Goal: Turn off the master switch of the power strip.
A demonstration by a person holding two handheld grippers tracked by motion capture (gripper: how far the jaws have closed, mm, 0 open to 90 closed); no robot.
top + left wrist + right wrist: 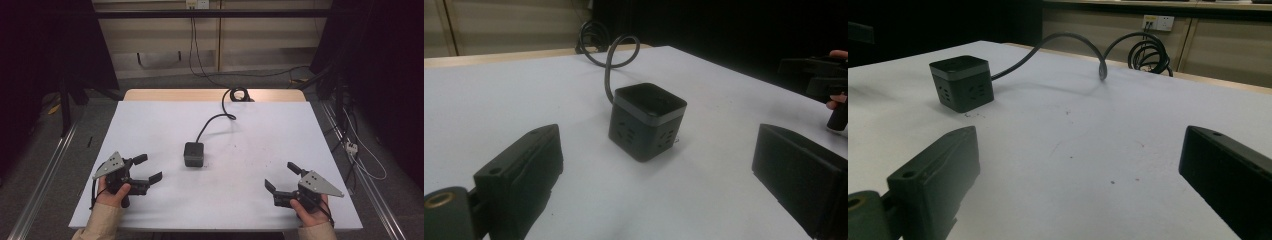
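A black cube-shaped power socket [194,154] [646,120] [962,82] sits near the middle of the white table [250,210]. Its black cable [215,120] [1068,42] runs to the far edge and ends in a coil [239,94] [596,40] [1148,52]. At the near left, a hand holds my left gripper [148,168] [659,175], open and empty, aimed at the cube a short way off. My right gripper [282,176] [1078,170] is held at the near right, open, with nothing between its jaws. It also appears at the right edge of the left gripper view [819,75].
The white table surface carries a few small dark specks [1068,112]. A wooden strip [215,95] runs along the far edge. Beyond it lie floor cables [260,75] and a wall outlet [1158,22]; dark curtains flank both sides.
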